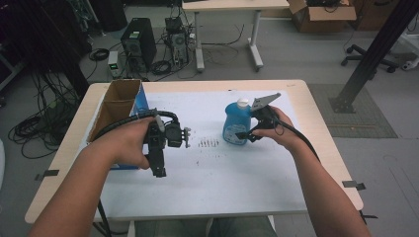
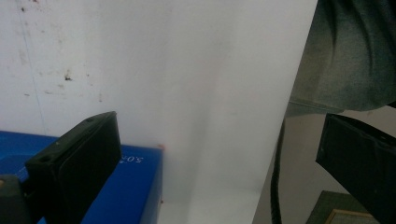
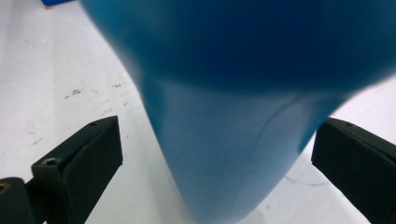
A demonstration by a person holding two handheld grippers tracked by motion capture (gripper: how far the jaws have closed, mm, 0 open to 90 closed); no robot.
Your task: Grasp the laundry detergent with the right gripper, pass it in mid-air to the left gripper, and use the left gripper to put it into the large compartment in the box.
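Observation:
A blue bottle with a white cap stands upright on the white sheet, right of the table's middle. My right gripper is level with its lower body, open, one jaw on each side. In the right gripper view the bottle looms close between the jaws of the right gripper, with gaps on both sides. My left gripper is held over the sheet's left part, pointing toward the near edge. The left gripper is open with nothing between its jaws.
An open cardboard box with blue sides stands at the table's left, just beside the left hand; its blue wall is near the left jaw. Dark specks mark the sheet's middle. The sheet's near edge lies ahead of the left gripper.

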